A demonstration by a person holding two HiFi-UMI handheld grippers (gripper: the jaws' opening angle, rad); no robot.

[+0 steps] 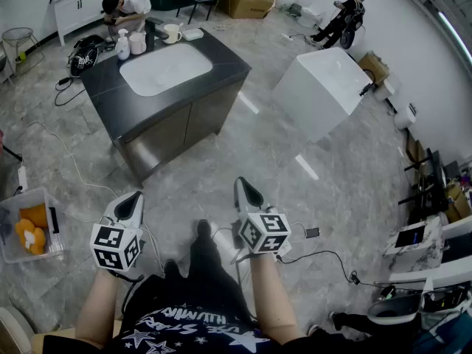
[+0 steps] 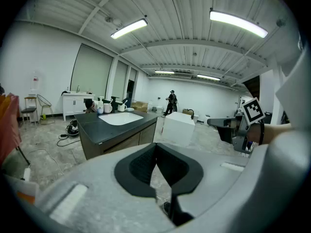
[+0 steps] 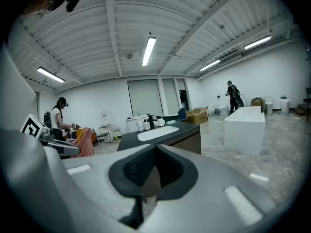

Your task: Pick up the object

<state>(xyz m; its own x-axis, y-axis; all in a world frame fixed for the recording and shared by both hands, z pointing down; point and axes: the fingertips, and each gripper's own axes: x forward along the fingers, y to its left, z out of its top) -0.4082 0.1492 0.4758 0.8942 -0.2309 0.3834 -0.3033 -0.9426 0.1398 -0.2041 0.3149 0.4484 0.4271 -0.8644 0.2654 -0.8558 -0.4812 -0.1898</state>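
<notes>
A dark counter [image 1: 221, 68] with a white sink [image 1: 165, 68] stands ahead of me on the floor. On its far end sit a white mug [image 1: 172, 32], a white cup [image 1: 137, 43], a soap bottle [image 1: 122, 48] and a small dish [image 1: 193, 33]. My left gripper [image 1: 135, 196] and right gripper [image 1: 242, 184] hang side by side over the floor, well short of the counter. Both point toward it. The left gripper [image 2: 155, 145] has its jaws together with nothing between them. The right gripper [image 3: 155, 147] is likewise shut and holds nothing.
A white block-like tub [image 1: 318, 91] stands right of the counter. A clear bin with orange things [image 1: 29, 227] sits at the left. Cables and a phone [image 1: 313, 232] lie on the floor. One person [image 1: 125, 6] crouches behind the counter, another [image 1: 341, 21] is far back.
</notes>
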